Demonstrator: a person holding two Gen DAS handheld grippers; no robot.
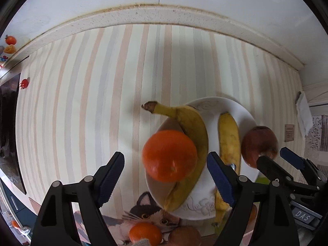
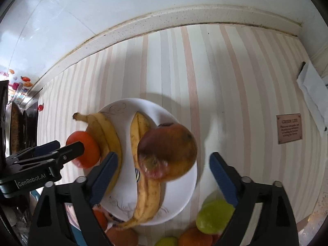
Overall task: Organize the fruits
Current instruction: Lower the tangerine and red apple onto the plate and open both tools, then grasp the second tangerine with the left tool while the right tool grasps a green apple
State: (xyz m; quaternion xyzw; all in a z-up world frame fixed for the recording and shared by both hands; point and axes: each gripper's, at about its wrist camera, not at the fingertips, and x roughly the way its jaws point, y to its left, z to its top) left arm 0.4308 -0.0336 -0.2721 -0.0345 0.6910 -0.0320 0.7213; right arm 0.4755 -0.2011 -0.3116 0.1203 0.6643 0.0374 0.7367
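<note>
Both views look down on striped tabletop. Left tool (image 1: 165,173) spread apart around orange (image 1: 169,155), pads clear; right tool (image 2: 164,173) spread around apple (image 2: 167,151). Fruits gathered on white plate (image 2: 184,176) beside bananas (image 2: 106,135), apparently released there.

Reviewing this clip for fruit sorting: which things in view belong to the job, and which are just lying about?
Job:
white plate
two bananas
orange
red apple
green apple
left gripper and right gripper, both open

Lying about:
striped tablecloth
cat picture
folded paper
brown label
</note>
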